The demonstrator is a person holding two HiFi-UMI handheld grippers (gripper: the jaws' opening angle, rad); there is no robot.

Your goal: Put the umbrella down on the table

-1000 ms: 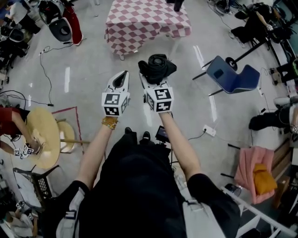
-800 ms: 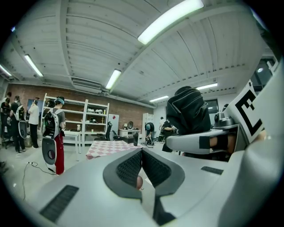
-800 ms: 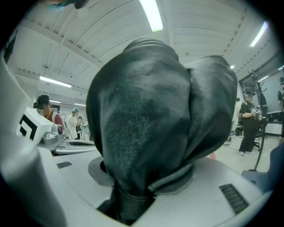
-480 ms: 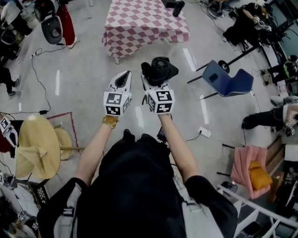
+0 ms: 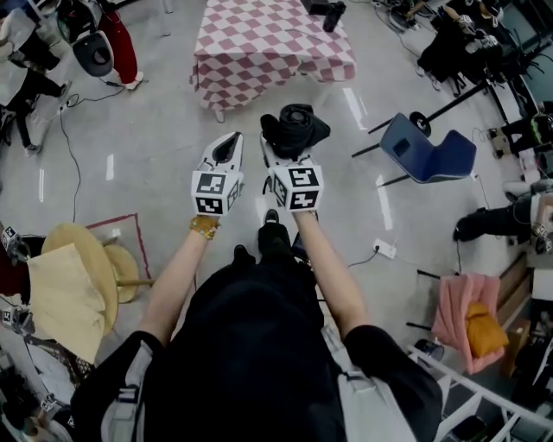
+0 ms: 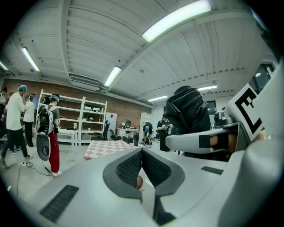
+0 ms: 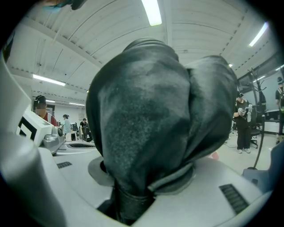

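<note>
Umbrella [image 5: 295, 128]: black, folded, clenched in right gripper [image 5: 288, 148] fingers. Left gripper [image 5: 228, 145]: fingers closed, empty. Surface [image 5: 268, 43]: checked cloth, apparently well ahead. Placement not yet done.

Obscured and cropped:
- Folded dark umbrella [image 7: 151, 128]: filled the right gripper view, covering that gripper's pads and most of the room behind. Its lower end sank out of sight in the jaw throat.
- In the head view its lower part lay behind the right gripper [image 5: 289, 155].
- Checked table [image 5: 259, 47]: far end cut off by the top edge.
- Black item [image 5: 332, 12] on it: cropped, kind not determinable.
- Left gripper [image 6: 142, 153] view: right side blocked by the other gripper's body.
- Goods on the distant shelves [image 6: 73, 117]: too small to identify.
</note>
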